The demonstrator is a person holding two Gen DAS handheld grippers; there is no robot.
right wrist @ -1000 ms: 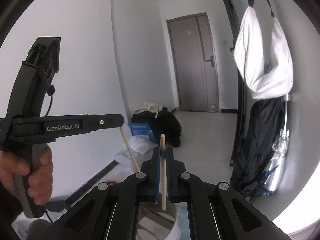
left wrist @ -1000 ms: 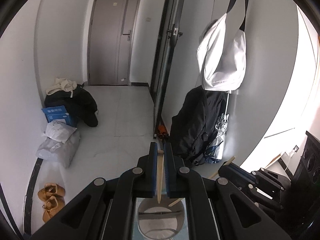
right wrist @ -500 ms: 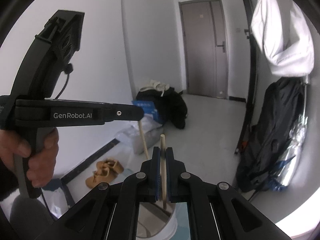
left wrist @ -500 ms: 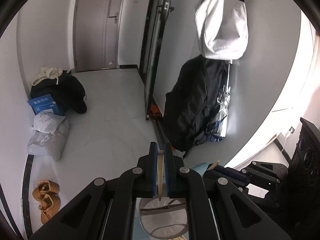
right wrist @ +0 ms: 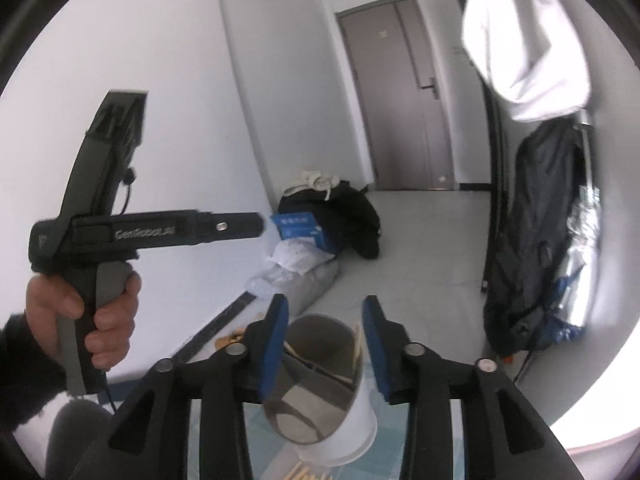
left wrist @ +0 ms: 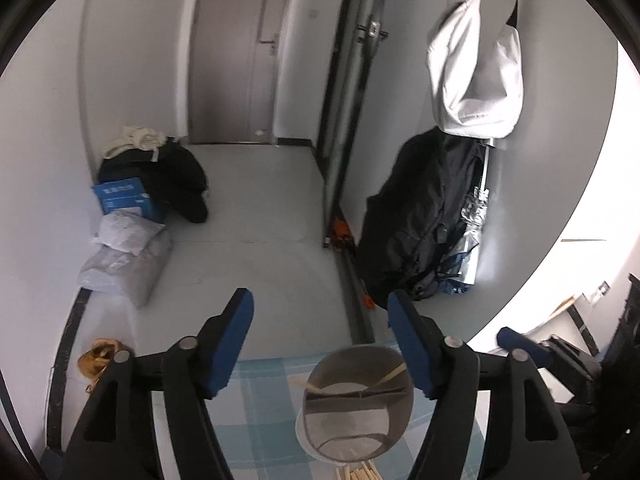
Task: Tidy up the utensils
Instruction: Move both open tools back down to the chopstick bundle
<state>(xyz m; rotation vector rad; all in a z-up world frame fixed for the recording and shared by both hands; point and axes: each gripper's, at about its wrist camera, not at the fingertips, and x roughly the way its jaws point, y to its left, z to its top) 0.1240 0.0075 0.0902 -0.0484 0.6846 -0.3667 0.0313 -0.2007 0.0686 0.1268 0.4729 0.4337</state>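
A round white utensil holder (left wrist: 356,420) stands on the blue checked cloth (left wrist: 264,392), just under my left gripper (left wrist: 322,322). Its jaws are opening wide, with nothing between the blue pads (left wrist: 236,340). Two wooden chopsticks (left wrist: 394,372) lean inside the holder. In the right wrist view the same holder (right wrist: 352,420) sits below my right gripper (right wrist: 326,320), whose jaws are also opening and empty. A chopstick (right wrist: 358,344) stands in the holder close to the right pad. A hand grips my left gripper (right wrist: 256,226) at the left. More loose chopsticks (left wrist: 356,474) lie on the cloth.
My right gripper (left wrist: 520,346) reaches in from the right, near the holder. Beyond the table edge are bags (left wrist: 124,260), a blue box (left wrist: 124,200) and shoes (left wrist: 96,360) on the floor, and a dark coat (left wrist: 420,224) hanging on the wall at right.
Both grippers were shut on a chopstick each. Their jaws have now spread and the chopsticks have dropped into the holder. Both hands have sunk toward it.
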